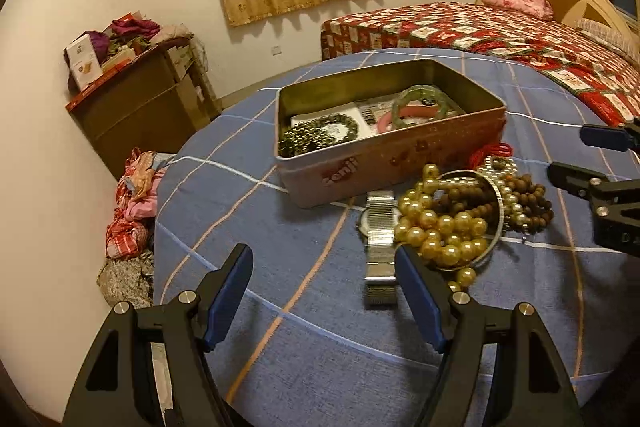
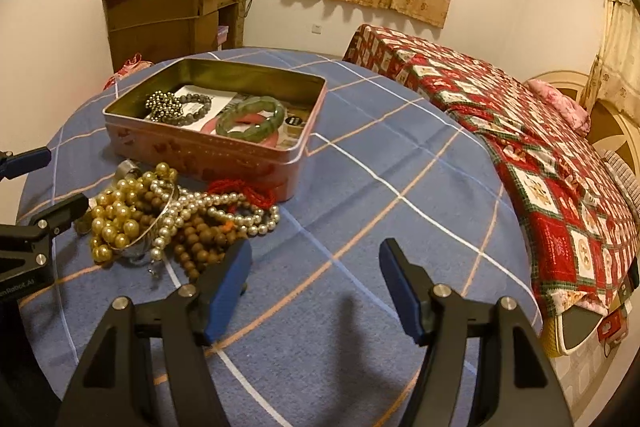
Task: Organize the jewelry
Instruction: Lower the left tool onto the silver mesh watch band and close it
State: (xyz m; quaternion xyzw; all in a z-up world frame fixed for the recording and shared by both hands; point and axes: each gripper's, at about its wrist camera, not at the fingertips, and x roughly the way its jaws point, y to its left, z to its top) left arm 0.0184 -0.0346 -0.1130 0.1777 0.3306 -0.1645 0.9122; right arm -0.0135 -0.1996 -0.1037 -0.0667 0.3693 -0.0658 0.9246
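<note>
A pink tin box [image 1: 384, 163] [image 2: 208, 151] stands open on the blue checked tablecloth. Inside lie a green bangle [image 1: 420, 103] [image 2: 252, 119], a pink bangle [image 1: 404, 115] and dark bead bracelets [image 1: 320, 133] [image 2: 176, 107]. In front of it is a pile: gold pearl beads [image 1: 440, 227] [image 2: 116, 223], brown wooden beads [image 1: 528, 195] [image 2: 200, 243], white pearls [image 2: 224, 211], red beads [image 2: 244, 191], a silver bangle [image 2: 160, 227] and a metal watch [image 1: 380, 239]. My left gripper [image 1: 324, 291] is open, just left of the pile. My right gripper [image 2: 316, 287] is open, right of the pile.
The round table's cloth [image 2: 380, 187] drops off at the near edge. A bed with a red quilt [image 2: 540, 155] lies to the right. A brown cabinet [image 1: 144, 107] with clutter stands by the wall, with clothes [image 1: 132, 203] on the floor.
</note>
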